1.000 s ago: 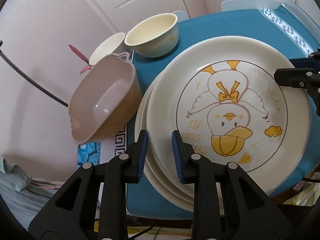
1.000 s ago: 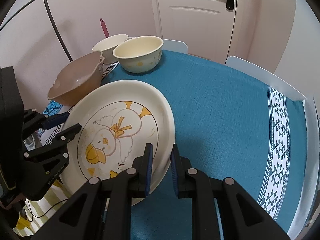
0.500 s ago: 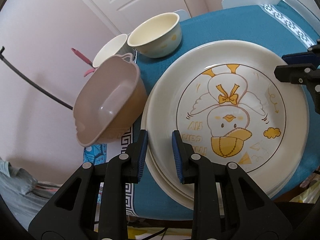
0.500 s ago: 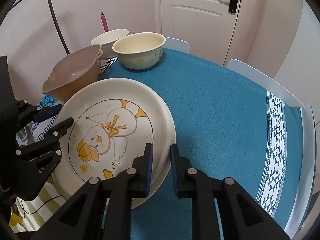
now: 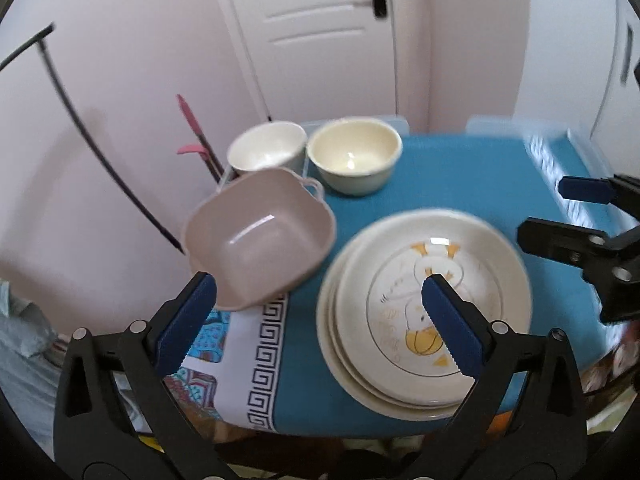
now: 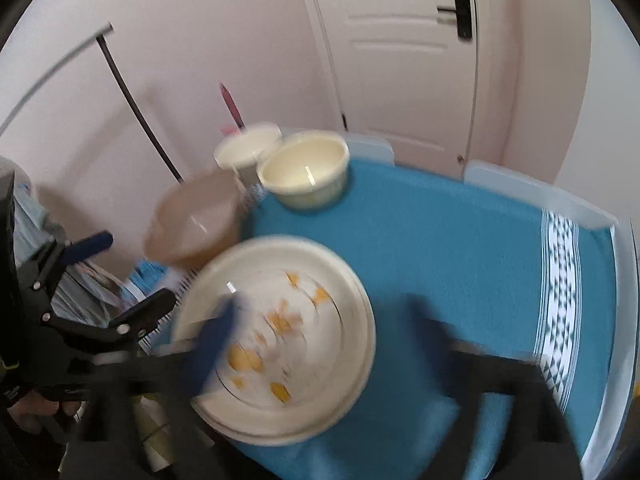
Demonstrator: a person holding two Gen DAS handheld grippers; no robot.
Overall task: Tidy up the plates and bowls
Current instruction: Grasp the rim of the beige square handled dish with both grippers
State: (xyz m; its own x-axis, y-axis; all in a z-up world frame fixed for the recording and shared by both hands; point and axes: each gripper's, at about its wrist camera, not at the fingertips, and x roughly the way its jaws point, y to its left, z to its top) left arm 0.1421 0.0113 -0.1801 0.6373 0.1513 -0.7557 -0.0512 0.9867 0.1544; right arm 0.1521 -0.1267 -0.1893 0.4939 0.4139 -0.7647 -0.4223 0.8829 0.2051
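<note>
A stack of cream plates (image 5: 492, 292) lies flat on the blue table, with a duck-print plate on top. My left gripper (image 5: 320, 292) hangs above the stack's left edge. Its jaws are opening wide and nothing is pressed between them. In the blurred right wrist view my right gripper (image 6: 324, 320) hovers over the same plates (image 6: 312, 340), its jaws also opening and holding nothing. A brown square bowl (image 5: 260, 240) sits left of the stack. Behind it stand a white bowl (image 5: 266, 148) and a cream bowl (image 5: 354, 156).
The blue tablecloth (image 5: 460, 168) stretches bare to the right of the plates, with a white patterned band (image 6: 560, 280). White chair backs (image 6: 532, 196) line the far edge. A black rod (image 5: 100, 152) leans on the pink wall at left, and a door (image 6: 404, 60) stands behind.
Both grippers went from shut on the duck plate's rim to wide open and rose away. The plate now rests flat on the stack.
</note>
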